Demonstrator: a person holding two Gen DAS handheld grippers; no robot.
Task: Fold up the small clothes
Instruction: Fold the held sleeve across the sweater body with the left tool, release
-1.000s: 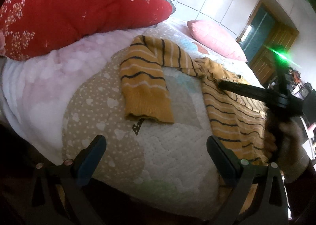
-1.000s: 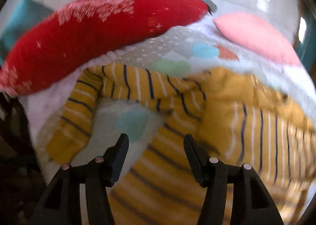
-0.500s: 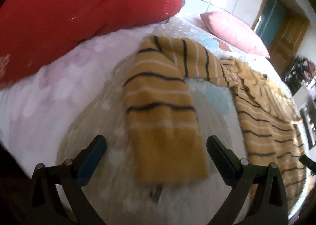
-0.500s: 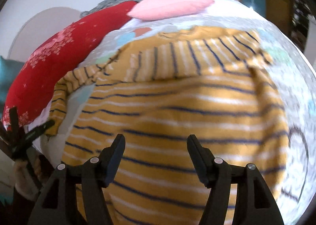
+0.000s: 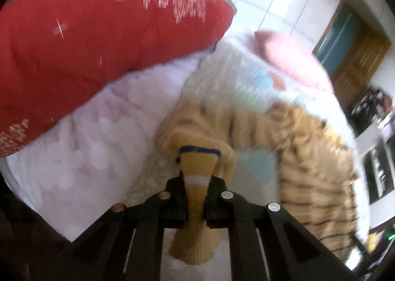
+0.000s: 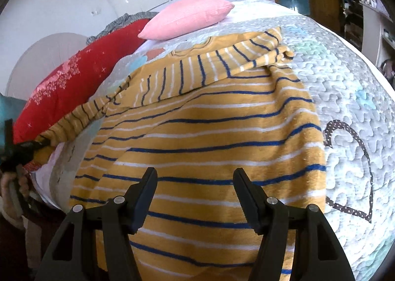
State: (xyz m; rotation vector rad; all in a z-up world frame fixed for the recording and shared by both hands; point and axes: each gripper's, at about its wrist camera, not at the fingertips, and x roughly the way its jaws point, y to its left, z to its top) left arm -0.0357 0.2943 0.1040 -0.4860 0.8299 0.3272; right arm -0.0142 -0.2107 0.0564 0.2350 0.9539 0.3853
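My left tool is clamped on the cuff end of one sleeve of the mustard-yellow knit sweater with navy and white stripes, the jaws having just closed with the fabric pinched between them; the cuff hangs out below the pads. My right tool stands apart over the sweater's body, nothing between its jaws. The sweater lies spread on the pale quilted bedspread with a dotted heart outline, its far sleeve already laid across the chest. Risks, in my judgement: the grip takes only a narrow bunch of knit near the cuff, so a sharp pull could let it slip out; equally, drawing the sleeve taut could drag the whole body across the bed and undo the sleeve already folded, since my right tool is not pinning anything. The knit will stretch before it moves. Views differ usefully: the left wrist camera shows the pinch itself at close range, though blurred, with the red flower-printed quilt beyond; the right wrist camera shows the sleeve stretched off the bed toward the left tool at the frame edge, the full body, and the pink pillow.
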